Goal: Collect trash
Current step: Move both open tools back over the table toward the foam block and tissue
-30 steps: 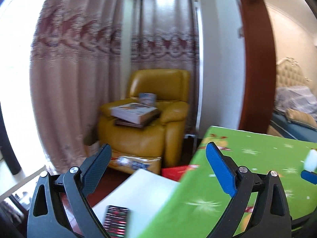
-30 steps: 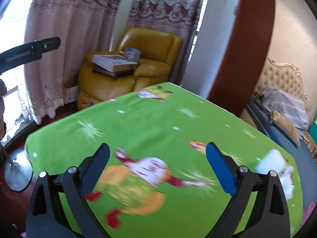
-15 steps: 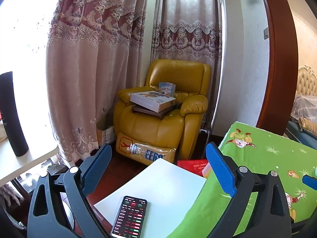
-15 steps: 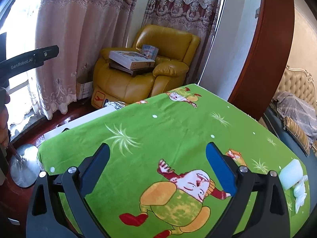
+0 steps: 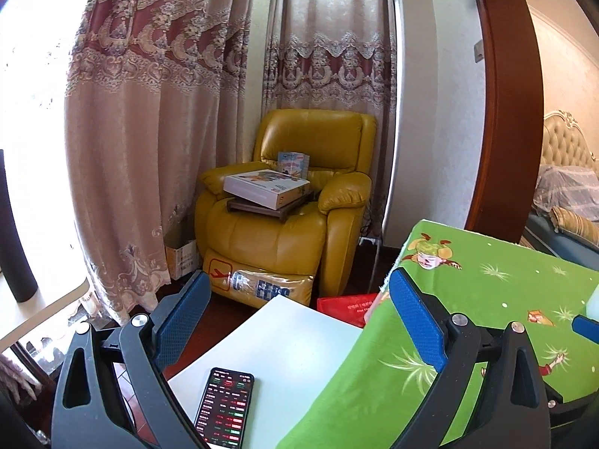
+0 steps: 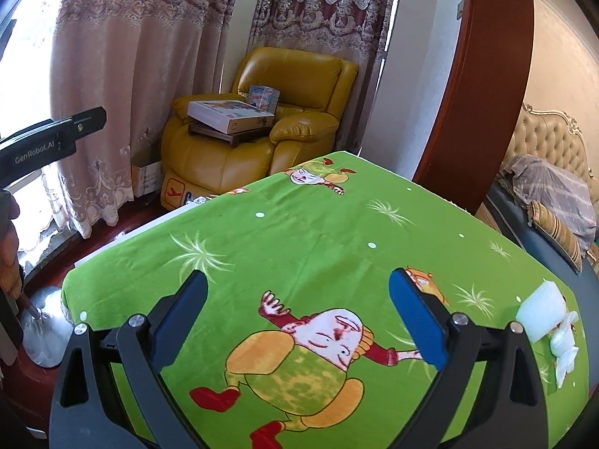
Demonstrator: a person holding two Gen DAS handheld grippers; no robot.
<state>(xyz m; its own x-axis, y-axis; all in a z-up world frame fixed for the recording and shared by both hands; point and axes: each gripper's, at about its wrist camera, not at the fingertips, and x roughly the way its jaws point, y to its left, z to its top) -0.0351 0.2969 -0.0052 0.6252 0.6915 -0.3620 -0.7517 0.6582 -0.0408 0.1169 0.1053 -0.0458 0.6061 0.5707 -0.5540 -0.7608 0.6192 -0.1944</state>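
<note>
**A:** Where's the trash to be found here? Nothing is held by either side as far as can be seen.

**B:** Right – the left hand-held gripper is spread wide with nothing between its pads, and it's pointed past the counter edge, over a white board where a phone is lying. The right hand-held gripper is spread just as wide and also holds nothing, hanging above the green cartoon cloth. The trash is seen only at the far right edge of that cloth: a white foam block with crumpled tissue touching it on the near side.

**A:** How's that stuff expected to handle?

**B:** Both are probably very light. The foam looks squashy but should keep its shape, so it could be taken across its short sides with a gentle squeeze – too hard and it'd likely be dented or popped out sideways. The tissue is limp, so it's best pinched at the thickest bunched part, otherwise a loose corner could be torn or slipped off.

**A:** Anything to be watched for?

**B:** The cloth is soft, so it might get pinched along with the tissue. The yellow armchair and its boxes aren't involved.
</note>
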